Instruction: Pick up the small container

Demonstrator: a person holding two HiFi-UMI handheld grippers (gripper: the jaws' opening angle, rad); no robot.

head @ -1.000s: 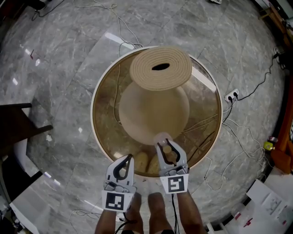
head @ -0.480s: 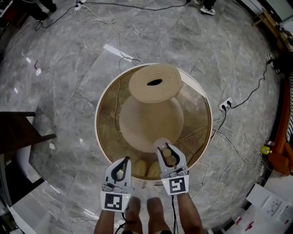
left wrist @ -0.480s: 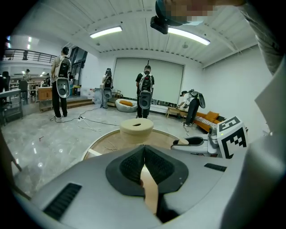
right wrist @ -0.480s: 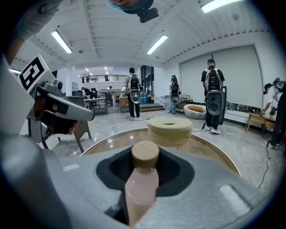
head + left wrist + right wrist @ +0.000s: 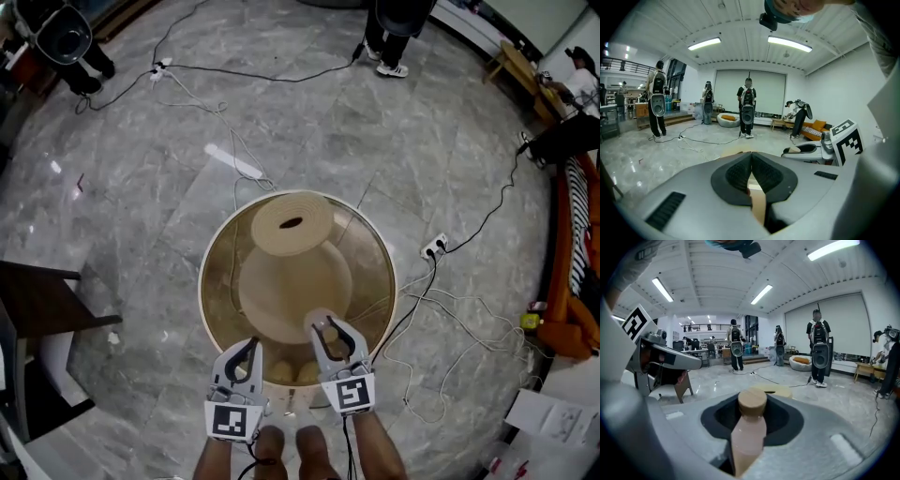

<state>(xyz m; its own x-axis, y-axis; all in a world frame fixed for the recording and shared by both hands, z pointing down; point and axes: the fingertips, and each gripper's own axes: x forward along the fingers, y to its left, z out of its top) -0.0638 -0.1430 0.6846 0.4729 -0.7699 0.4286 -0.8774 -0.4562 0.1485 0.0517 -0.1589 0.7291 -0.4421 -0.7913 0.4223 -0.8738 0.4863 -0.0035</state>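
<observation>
The small container (image 5: 749,430), a pale pinkish bottle with a round wooden cap, stands upright between the jaws of my right gripper (image 5: 751,416), which is shut on it. In the head view the container (image 5: 324,330) shows as a small tan knob in the right gripper (image 5: 329,334), held over the near rim of the round table (image 5: 203,281). My left gripper (image 5: 246,352) hangs beside it to the left. Its dark pads (image 5: 740,174) meet with nothing between them.
The glass-topped table carries a beige dome base and a woven disc with a slot (image 5: 292,223). Cables and a power strip (image 5: 432,248) lie on the marble floor at right. A dark chair (image 5: 42,300) stands at left. Several people (image 5: 747,110) stand far off.
The head view has pulled up and back, so the table looks smaller and more floor shows. Both grippers stay near the table's near rim, the right still gripping the container.
</observation>
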